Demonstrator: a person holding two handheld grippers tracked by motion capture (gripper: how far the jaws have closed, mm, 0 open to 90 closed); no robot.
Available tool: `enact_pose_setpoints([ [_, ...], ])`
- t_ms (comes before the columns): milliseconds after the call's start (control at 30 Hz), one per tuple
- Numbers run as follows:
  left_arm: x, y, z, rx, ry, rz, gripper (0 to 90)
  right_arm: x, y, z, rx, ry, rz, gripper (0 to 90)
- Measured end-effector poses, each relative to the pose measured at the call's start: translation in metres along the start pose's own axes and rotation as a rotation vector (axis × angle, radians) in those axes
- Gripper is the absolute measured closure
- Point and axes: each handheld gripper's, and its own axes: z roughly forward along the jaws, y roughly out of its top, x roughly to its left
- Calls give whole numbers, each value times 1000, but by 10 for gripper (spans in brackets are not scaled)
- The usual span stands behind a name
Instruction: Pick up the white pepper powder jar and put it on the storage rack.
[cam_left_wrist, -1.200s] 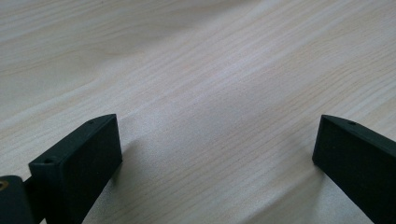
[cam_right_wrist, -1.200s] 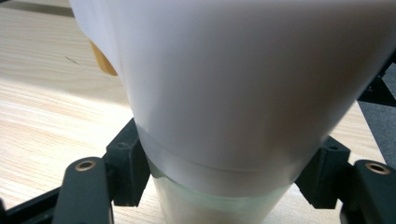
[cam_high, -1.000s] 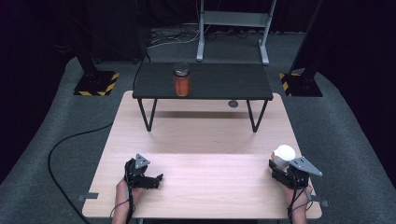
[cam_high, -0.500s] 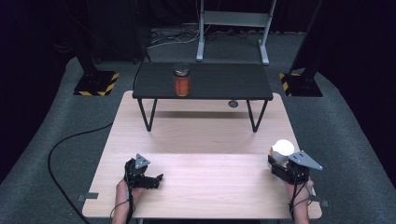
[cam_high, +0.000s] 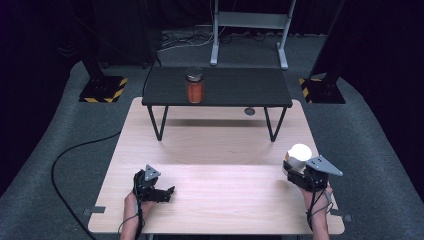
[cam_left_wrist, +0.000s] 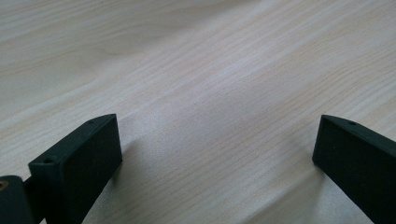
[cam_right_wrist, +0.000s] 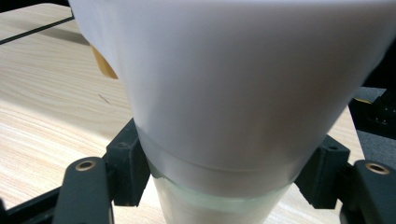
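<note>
My right gripper is at the front right of the wooden table, shut on a white container that stands upright between its jaws. In the right gripper view the white container looms close, wide and white above, translucent near the bottom, with the right gripper clamping its lower part from both sides. My left gripper rests low at the front left, open. In the left gripper view the left gripper has only bare wood between its wide-set jaws.
A low black side table stands on the far half of the wooden table, with an orange-filled jar with a dark lid on it. A small round grey disc lies under its front edge. A black cable runs over the floor at left.
My right gripper has risen a little with the white container in it. The left gripper has stayed where it was.
</note>
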Motion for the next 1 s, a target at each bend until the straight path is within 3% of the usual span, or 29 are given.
enact_pose_setpoints([
  [1000, 0, 0, 0, 0, 0, 1, 11, 7, 25, 19, -14, 46, -41, 297],
])
